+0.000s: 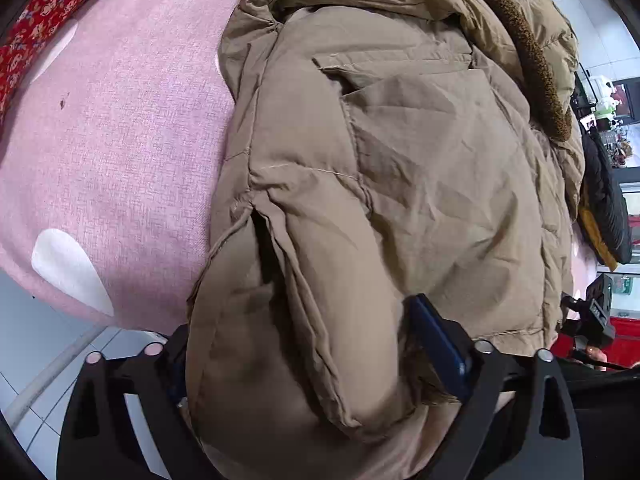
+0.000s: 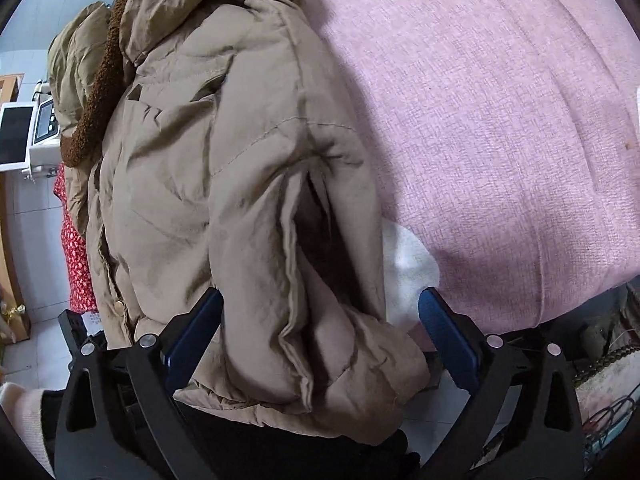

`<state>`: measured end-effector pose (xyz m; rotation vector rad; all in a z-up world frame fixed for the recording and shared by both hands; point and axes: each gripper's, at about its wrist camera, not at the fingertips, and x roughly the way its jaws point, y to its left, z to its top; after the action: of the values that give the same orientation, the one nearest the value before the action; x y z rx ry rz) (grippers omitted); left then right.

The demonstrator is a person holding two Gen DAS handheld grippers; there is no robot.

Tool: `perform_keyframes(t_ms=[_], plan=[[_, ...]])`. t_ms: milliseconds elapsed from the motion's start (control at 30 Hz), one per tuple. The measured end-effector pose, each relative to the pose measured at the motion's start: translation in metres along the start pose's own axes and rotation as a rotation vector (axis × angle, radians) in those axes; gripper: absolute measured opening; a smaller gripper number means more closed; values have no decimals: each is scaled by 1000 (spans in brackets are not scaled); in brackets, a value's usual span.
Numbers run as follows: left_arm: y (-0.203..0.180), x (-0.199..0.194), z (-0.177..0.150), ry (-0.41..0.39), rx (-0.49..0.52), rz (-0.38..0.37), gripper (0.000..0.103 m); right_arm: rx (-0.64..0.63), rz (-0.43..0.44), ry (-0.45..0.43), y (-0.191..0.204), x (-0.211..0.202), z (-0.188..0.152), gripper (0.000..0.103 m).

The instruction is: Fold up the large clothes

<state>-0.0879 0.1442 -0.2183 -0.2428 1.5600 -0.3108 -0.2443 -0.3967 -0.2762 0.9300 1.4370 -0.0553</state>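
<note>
A tan padded coat (image 1: 400, 168) with a brown fleece collar (image 1: 532, 64) lies folded on a pink bedspread (image 1: 120, 120). My left gripper (image 1: 304, 344) stands wide open around the coat's near end; its blue right finger (image 1: 440, 344) shows, the left one is hidden under the fabric. In the right wrist view the same coat (image 2: 224, 184) and collar (image 2: 96, 96) lie at the left of the bedspread (image 2: 500, 140). My right gripper (image 2: 320, 328) is open, with the coat's thick near edge between its blue fingers (image 2: 448, 332).
A red floral cloth (image 1: 36, 28) lies at the bed's far left edge. A dark garment (image 1: 604, 208) sits beyond the coat at the right. White tiled floor (image 1: 48, 400) shows below the bed edge. A white appliance (image 2: 36, 136) stands at the left.
</note>
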Motion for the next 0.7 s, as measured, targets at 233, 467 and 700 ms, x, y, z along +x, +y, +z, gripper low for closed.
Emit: perform_keyframes(t_ms=[233,467,700], plan=[[-4,-6,-1,17,-21,-30,67,19,74,36,19,-2,-8,47],[-37,-19,4,-10,121,78,34,-77,43,4,69,-12,-9,26],[-48,-60,37,-123,38,-44,25,41,341,-29,74,-52,11,25]])
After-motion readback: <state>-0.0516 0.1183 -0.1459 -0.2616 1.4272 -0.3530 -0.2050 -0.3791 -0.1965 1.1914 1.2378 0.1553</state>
